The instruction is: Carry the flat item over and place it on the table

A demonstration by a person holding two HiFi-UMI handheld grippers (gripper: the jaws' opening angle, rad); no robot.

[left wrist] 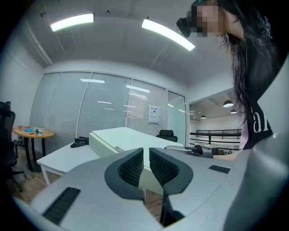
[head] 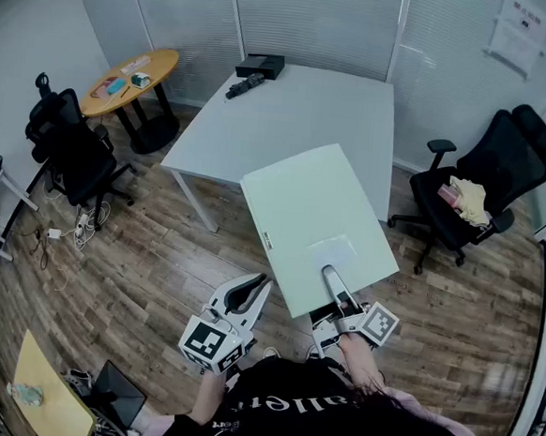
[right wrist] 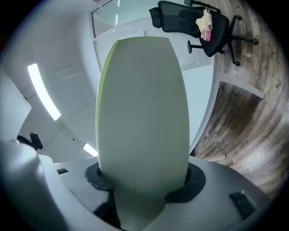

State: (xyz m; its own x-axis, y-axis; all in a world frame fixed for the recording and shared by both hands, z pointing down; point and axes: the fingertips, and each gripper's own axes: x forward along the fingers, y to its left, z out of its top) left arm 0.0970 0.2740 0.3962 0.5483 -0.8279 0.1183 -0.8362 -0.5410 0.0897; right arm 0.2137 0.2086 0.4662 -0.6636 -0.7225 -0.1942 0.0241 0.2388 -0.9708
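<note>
The flat board (head: 315, 216) is held by its near edge in the right gripper (head: 332, 285), over the table's (head: 300, 111) near right corner. A box (head: 260, 66) is set at the table's far edge; an office chair (head: 479, 177) is placed right of it.

A: What colour is the flat panel (head: 319, 225)?
B: Plain pale mint green. Its edge looks yellower in the right gripper view.
A: And the table (head: 300, 111)?
B: Plain white. The floor (head: 156, 269) shows brown wood planks.
A: The office chair (head: 491, 168)?
B: Black, with a pale yellow cloth (head: 467, 199) on it.
A: The marker cube (head: 211, 341) on the left gripper (head: 258, 285)?
B: Black squares on white. The round table (head: 133, 77) is orange-tan.
</note>
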